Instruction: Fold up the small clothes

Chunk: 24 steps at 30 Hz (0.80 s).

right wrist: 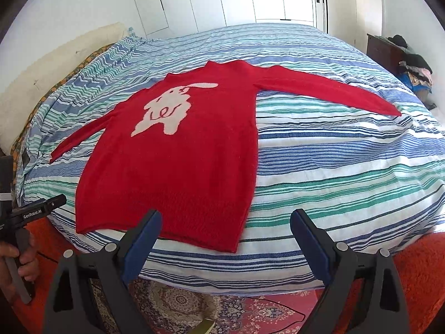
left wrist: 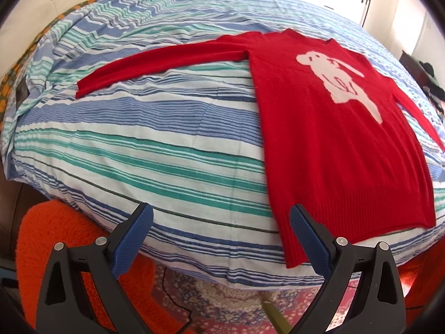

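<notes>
Red sweater (right wrist: pixel 178 167) spread flat on striped bed (right wrist: pixel 347 153); left gripper (left wrist: pixel 221 231) and right gripper (right wrist: pixel 225 233) above the near edge, fingers spread, holding nothing.

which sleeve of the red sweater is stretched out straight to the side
The right sleeve, also seen in the left view. It reaches out across the striped bedspread, while the left sleeve angles down near the sweater body.

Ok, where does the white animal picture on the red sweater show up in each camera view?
Left wrist view: the white animal picture sits upper right, on the chest of the red sweater.
Right wrist view: the same picture sits left of centre, upper half, on the sweater.
Shared landmark: the striped bedspread under the sweater, with the sweater's bottom hem nearest both cameras.
</notes>
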Each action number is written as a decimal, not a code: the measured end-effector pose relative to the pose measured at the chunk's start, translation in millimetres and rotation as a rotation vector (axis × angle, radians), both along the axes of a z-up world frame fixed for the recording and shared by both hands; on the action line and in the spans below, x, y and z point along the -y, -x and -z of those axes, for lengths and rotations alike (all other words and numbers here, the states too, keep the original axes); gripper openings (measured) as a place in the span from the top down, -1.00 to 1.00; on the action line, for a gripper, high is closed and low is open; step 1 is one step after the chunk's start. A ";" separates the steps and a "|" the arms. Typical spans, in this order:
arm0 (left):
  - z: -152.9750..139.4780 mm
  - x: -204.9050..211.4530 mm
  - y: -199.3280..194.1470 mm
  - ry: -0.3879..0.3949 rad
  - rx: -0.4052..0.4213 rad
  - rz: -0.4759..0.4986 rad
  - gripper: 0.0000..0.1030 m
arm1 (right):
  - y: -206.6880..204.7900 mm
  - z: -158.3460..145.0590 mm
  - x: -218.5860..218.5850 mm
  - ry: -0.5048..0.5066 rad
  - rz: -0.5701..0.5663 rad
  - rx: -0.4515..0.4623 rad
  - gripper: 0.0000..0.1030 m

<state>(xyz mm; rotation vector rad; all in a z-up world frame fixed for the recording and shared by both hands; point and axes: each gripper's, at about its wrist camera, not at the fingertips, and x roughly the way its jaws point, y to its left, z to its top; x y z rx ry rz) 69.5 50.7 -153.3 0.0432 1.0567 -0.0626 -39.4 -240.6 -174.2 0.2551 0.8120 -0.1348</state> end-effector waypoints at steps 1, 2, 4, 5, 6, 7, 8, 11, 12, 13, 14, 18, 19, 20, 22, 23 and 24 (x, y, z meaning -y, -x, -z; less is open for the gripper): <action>1.7 1.7 -0.9 -0.005 -0.003 0.004 -0.92 | -0.9 -0.9 0.0 0.002 0.000 0.007 -0.80; 2.1 3.2 -1.7 -0.008 -0.001 0.008 -0.92 | -2.1 -2.3 -0.2 0.003 -0.001 0.019 -0.80; 2.1 5.3 -1.9 -0.013 0.006 0.016 -0.92 | -4.9 -3.9 -2.9 0.008 -0.012 0.035 -0.80; 2.8 6.3 -2.0 -0.018 0.004 0.019 -0.92 | -6.9 -3.2 -5.2 0.014 -0.021 0.034 -0.80; 3.6 7.5 -2.0 -0.023 0.000 0.023 -0.92 | -9.0 -1.1 -8.0 0.021 -0.032 0.027 -0.80; 4.3 8.1 -1.9 -0.027 -0.004 0.026 -0.92 | -11.8 2.1 -11.2 0.028 -0.044 0.014 -0.80; 4.8 9.2 -2.5 -0.031 -0.006 0.027 -0.92 | -14.0 5.4 -14.0 0.034 -0.055 0.001 -0.80; 7.0 11.5 -3.6 -0.041 -0.006 0.028 -0.92 | -17.9 9.8 -20.9 0.055 -0.086 -0.015 -0.80; 8.2 11.8 -4.2 -0.045 -0.009 0.026 -0.92 | -18.7 10.2 -22.3 0.060 -0.094 -0.015 -0.80; 9.3 11.9 -4.7 -0.047 -0.012 0.025 -0.92 | -19.4 10.3 -23.1 0.063 -0.100 -0.014 -0.80; 10.2 12.0 -5.1 -0.049 -0.014 0.024 -0.92 | -20.0 11.0 -23.6 0.064 -0.102 -0.016 -0.80; 14.3 11.8 -5.4 -0.065 -0.024 0.023 -0.92 | -21.9 14.4 -23.7 0.056 -0.104 -0.025 -0.80; 15.2 11.7 -5.5 -0.065 -0.026 0.023 -0.92 | -22.3 14.6 -23.4 0.052 -0.104 -0.024 -0.80; 15.7 11.9 -5.9 -0.067 -0.028 0.022 -0.92 | -23.0 14.7 -23.2 0.048 -0.104 -0.024 -0.80; 16.3 12.7 -6.4 -0.068 -0.029 0.023 -0.92 | -24.7 15.4 -22.9 0.041 -0.104 -0.024 -0.80; 16.4 13.2 -6.6 -0.069 -0.029 0.024 -0.92 | -25.4 15.9 -22.8 0.036 -0.104 -0.025 -0.80; 16.3 13.6 -6.6 -0.069 -0.028 0.025 -0.92 | -26.0 16.7 -22.3 0.032 -0.104 -0.028 -0.80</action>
